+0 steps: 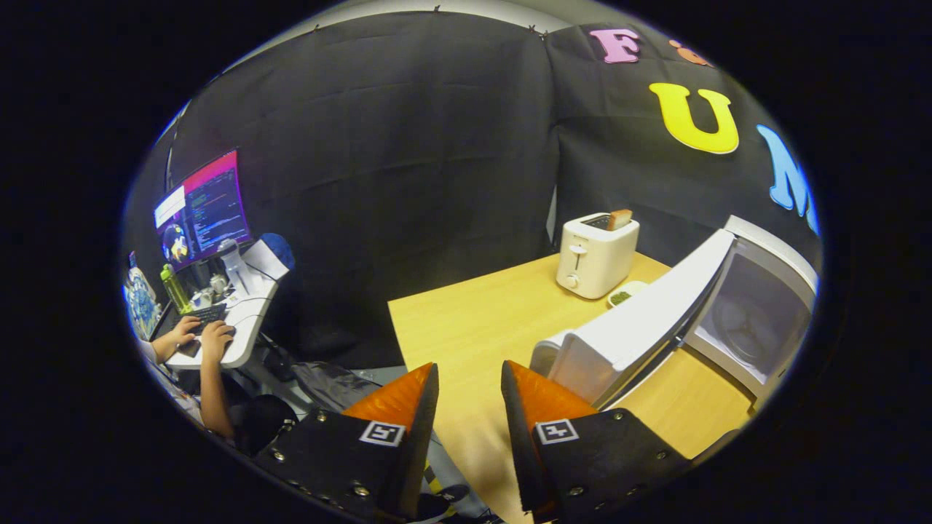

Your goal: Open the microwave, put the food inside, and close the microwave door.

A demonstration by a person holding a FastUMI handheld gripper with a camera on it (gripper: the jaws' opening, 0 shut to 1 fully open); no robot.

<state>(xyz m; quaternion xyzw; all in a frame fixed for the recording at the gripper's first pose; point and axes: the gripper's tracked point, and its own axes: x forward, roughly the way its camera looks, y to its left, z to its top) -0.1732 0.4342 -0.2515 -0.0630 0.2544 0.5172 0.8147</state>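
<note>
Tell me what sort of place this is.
Likely a recording booth staged as a kitchen corner: a wooden table with a toaster and an open microwave, and a person typing at a desk beside it. The gripper hangs open, empty.

We hold the gripper [470, 378] in the air; its two fingers [397, 400] stand apart and grip nothing.

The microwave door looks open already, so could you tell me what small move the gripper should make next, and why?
Probably swing toward the small dish of food beside the toaster. The microwave stands with its door swung wide and the cavity looks empty, while the gripper hangs open over the table, holding nothing, so fetching the food seems the next step.
</note>
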